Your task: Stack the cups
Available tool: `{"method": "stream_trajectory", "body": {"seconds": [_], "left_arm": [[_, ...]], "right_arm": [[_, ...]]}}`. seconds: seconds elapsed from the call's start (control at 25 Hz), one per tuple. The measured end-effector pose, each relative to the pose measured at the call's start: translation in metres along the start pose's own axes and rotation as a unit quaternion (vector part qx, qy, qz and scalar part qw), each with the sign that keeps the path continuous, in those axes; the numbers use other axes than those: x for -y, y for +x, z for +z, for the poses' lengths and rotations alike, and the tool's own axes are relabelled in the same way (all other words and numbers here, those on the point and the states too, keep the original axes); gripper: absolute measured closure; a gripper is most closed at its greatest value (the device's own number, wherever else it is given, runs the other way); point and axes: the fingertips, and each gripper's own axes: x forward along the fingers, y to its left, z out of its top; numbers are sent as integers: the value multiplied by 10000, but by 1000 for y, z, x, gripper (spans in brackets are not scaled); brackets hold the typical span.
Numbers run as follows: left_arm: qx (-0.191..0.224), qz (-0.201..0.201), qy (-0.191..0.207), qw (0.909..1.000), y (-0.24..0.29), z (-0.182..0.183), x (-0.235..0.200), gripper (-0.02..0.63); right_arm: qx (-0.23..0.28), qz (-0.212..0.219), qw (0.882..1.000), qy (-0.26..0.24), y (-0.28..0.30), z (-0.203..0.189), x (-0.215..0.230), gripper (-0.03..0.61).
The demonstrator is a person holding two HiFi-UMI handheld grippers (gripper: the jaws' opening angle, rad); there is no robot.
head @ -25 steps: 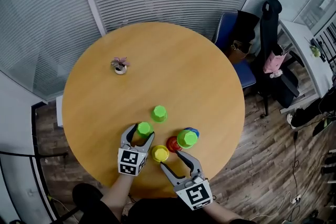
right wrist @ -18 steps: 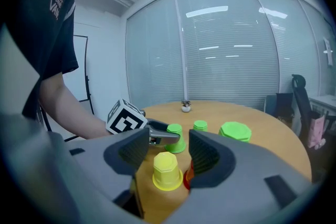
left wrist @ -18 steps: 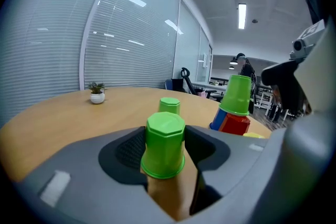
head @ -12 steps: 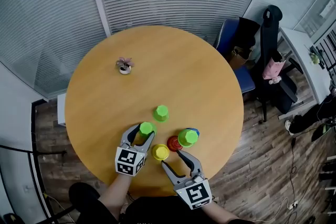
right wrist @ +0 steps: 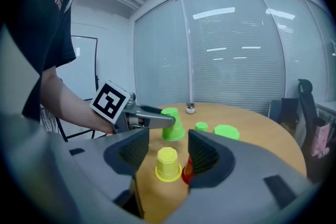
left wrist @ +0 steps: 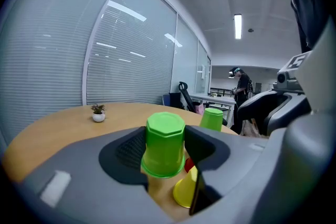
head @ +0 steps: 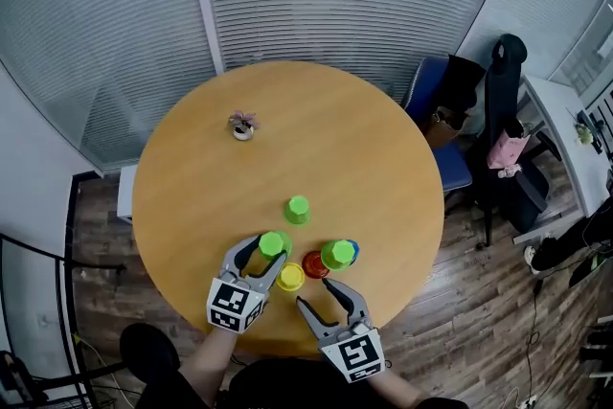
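Green cup (left wrist: 164,144) clamped in my left gripper (head: 261,251), jaws just closed on it; keep it level, centre over the yellow cup (head: 290,276). Right gripper (head: 313,293) wide open, holding nothing.

The left gripper (head: 261,254), its 2 jaws having just been closing, clamps a green cup (head: 273,244); the right gripper (head: 311,292) hovers just beside it. Its jaws stand apart, empty.

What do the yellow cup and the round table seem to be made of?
Upside-down yellow cup: probably plastic, by its uniform bright colour and smooth, moulded faceted base; low sheen. Round tan table: wood or wood-look laminate, judging by its even honey tone and satin surface; grain too faint to tell.
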Motion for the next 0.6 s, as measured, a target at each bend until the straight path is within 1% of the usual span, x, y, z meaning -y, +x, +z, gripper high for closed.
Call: {"method": "stream_trajectory", "body": {"seconds": [0.2, 0.36, 0.6], "left_arm": [[94, -23, 144, 9998, -8, 14, 29, 380], [9, -147, 300, 9994, -6, 14, 54, 380], [-170, -254, 360, 9989, 0, 5, 76, 379]], "right_arm": [[45, 220, 9997, -49, -13, -1, 0, 356], [36, 292, 9995, -93, -26, -5, 2, 356], [31, 271, 9996, -57, -42, -10, 6, 356]]}}
